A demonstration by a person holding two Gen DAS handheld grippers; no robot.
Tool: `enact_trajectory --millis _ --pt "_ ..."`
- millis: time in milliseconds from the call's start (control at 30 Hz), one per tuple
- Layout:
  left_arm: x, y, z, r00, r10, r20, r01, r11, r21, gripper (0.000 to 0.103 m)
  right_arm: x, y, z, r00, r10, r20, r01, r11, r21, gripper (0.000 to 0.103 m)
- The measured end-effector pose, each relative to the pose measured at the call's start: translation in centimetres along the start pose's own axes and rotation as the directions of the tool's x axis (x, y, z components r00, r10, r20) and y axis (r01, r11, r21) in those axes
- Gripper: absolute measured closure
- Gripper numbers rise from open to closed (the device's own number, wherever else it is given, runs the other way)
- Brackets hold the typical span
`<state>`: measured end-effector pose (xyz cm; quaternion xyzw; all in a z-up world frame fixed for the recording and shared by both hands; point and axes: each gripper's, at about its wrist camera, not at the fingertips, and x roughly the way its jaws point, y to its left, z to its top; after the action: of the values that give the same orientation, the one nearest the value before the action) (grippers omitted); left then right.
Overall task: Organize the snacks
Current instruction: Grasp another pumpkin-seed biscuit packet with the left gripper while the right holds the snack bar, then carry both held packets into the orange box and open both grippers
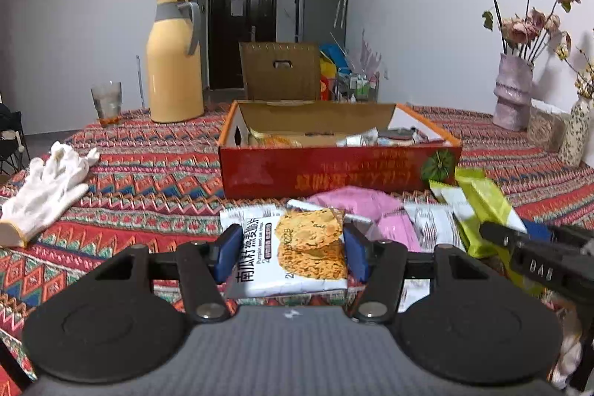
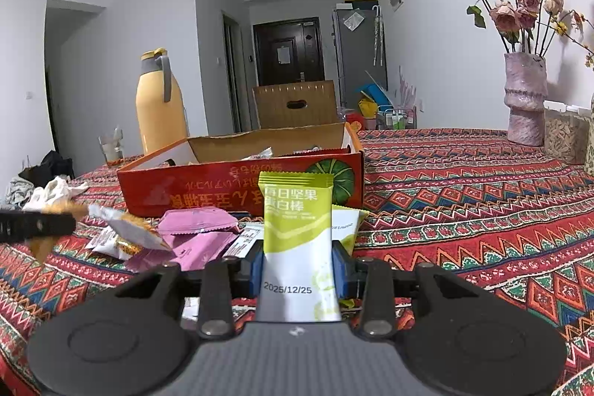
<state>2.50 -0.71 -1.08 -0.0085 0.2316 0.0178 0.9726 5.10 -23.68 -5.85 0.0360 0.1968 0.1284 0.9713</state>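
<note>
My left gripper [image 1: 291, 253] is shut on a white pumpkin-seed crisp packet [image 1: 293, 251] and holds it just above the patterned tablecloth, in front of the open red snack box [image 1: 334, 169]. My right gripper [image 2: 299, 264] is shut on a green and white nut bar packet [image 2: 297, 240], held upright in front of the same box [image 2: 241, 188]. Pink packets [image 1: 356, 203] [image 2: 196, 236] and other loose snack packets lie between the grippers and the box. The box holds several packets. The right gripper's body shows at the right edge of the left wrist view [image 1: 538, 262].
A yellow thermos jug [image 1: 174, 62] and a glass [image 1: 107, 102] stand at the back left. White gloves [image 1: 44, 192] lie at the left. A pink vase with dried roses [image 1: 514, 95] and a speckled vase [image 1: 577, 132] stand at the right. A cardboard box [image 1: 280, 69] sits behind the table.
</note>
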Motion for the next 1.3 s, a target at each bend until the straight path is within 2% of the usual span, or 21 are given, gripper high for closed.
enact_trajectory --millis 233,567,767,967,1300 --pt "0.4 -0.1 2.0 0.999 0.002 0.041 -0.002 1.000 -0.009 0.044 -0.4 0.7 1.2 1.000 0.007 0.014 -0.007 1.000 -0.015 0.068" --pt "1.8 0.0 5.8 0.995 0.024 0.097 -0.022 0.999 -0.027 0.044 0.5 2.3 5.6 0.996 0.024 0.086 -0.018 0.998 -0.063 0.068" --pt "3.7 0.3 8.4 0.993 0.034 0.111 -0.030 0.999 -0.045 0.044 2.6 3.3 8.5 0.993 0.027 0.117 -0.017 0.996 -0.082 0.068" --pt "6.2 0.9 11.1 0.990 0.079 0.119 -0.073 0.996 -0.058 0.044 5.5 3.6 11.7 0.991 0.013 0.135 -0.004 0.998 -0.070 0.068" --pt "11.8 2.1 14.3 0.988 0.122 0.095 -0.112 0.989 -0.100 0.044 11.5 3.5 14.5 0.994 -0.017 0.106 0.023 0.998 -0.053 0.068"
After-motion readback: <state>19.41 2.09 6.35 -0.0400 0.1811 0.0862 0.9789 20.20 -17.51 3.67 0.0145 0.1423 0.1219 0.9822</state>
